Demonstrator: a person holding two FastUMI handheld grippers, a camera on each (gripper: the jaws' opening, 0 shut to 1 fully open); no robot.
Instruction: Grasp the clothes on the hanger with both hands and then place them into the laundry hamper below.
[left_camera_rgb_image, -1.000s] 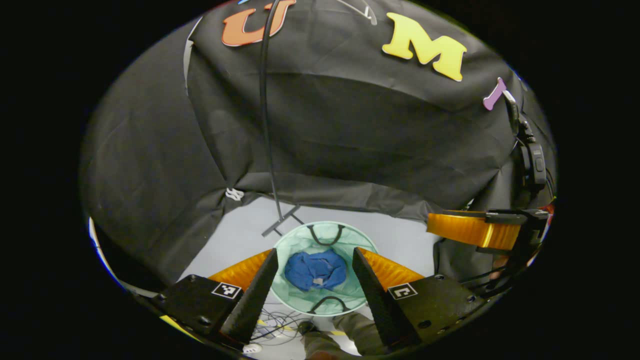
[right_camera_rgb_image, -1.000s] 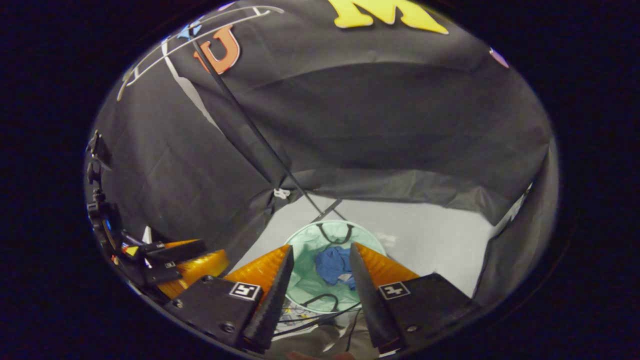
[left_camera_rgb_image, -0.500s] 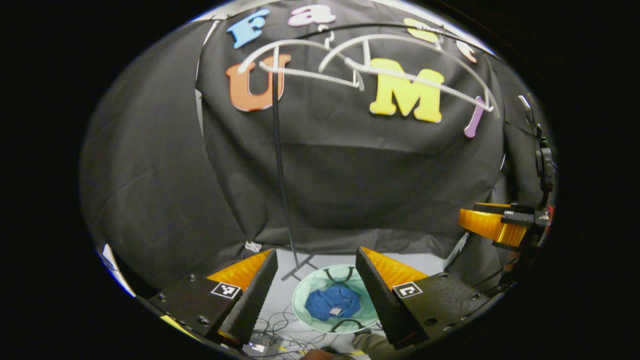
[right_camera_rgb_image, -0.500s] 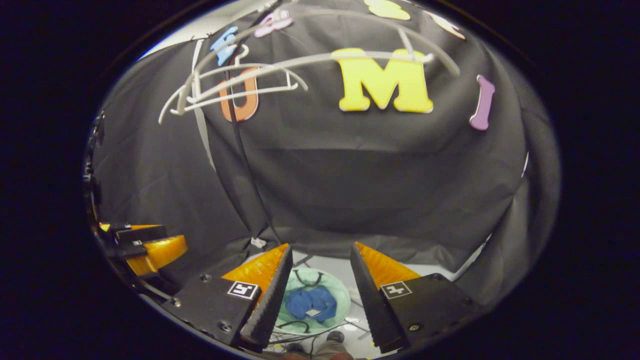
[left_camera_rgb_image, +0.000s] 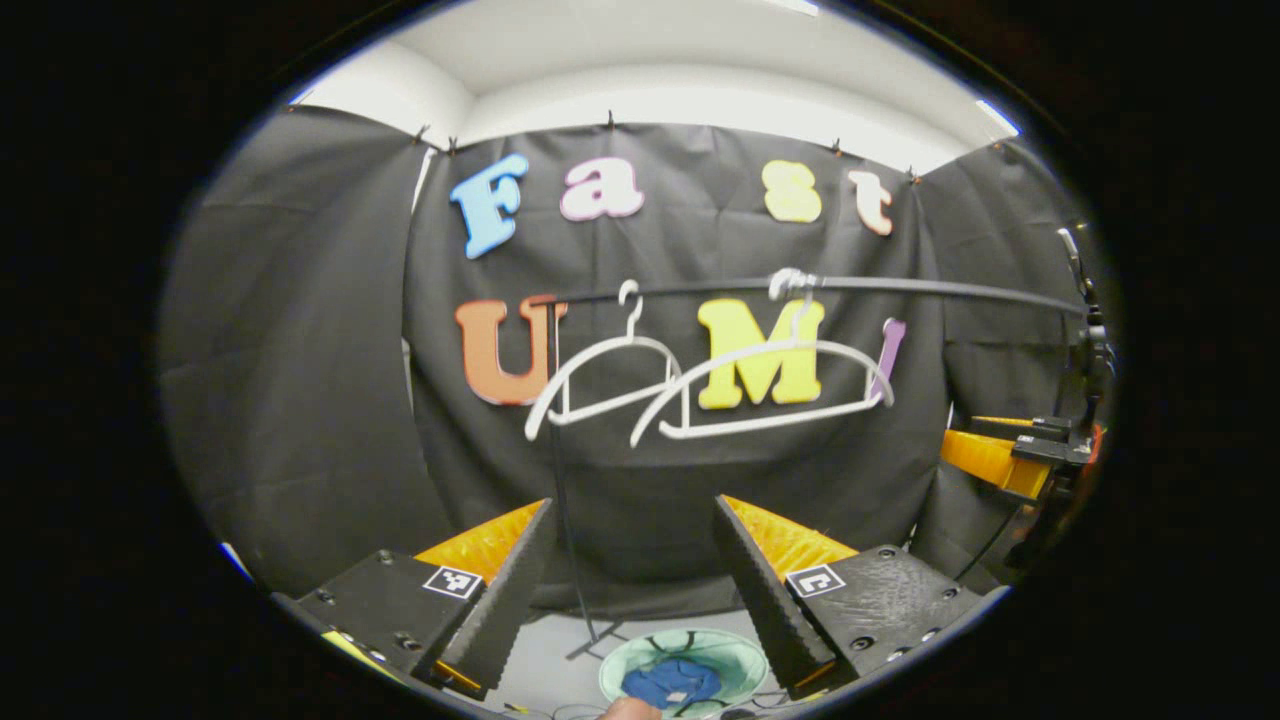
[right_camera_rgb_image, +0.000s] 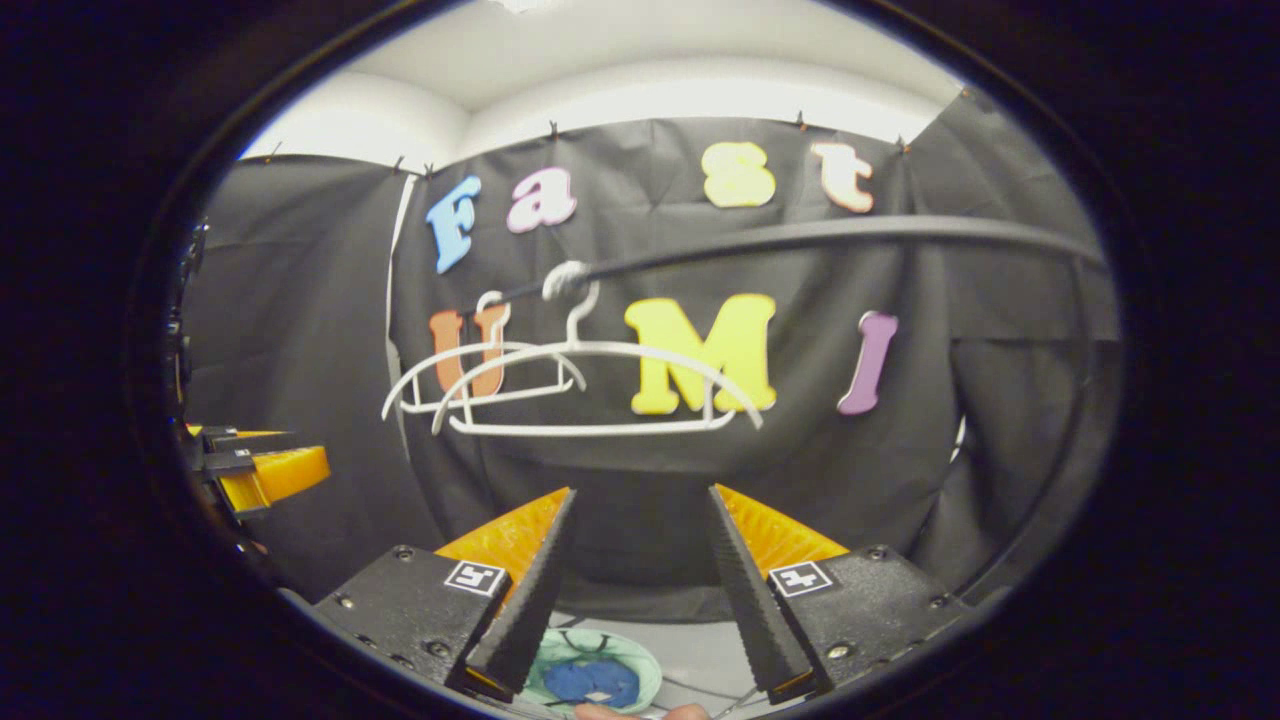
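Left gripper view had both hangers (left_camera_rgb_image: 700, 385) bare on the rail (left_camera_rgb_image: 820, 287), the blue garment (left_camera_rgb_image: 668, 685) already in the hamper (left_camera_rgb_image: 735, 660) below. Left gripper (left_camera_rgb_image: 630, 600) and right gripper (right_camera_rgb_image: 635, 590) gaped empty; best held clear.

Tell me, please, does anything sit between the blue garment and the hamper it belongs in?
Nothing does: the blue garment already lies inside the hamper, and both hangers hang bare on the rail.
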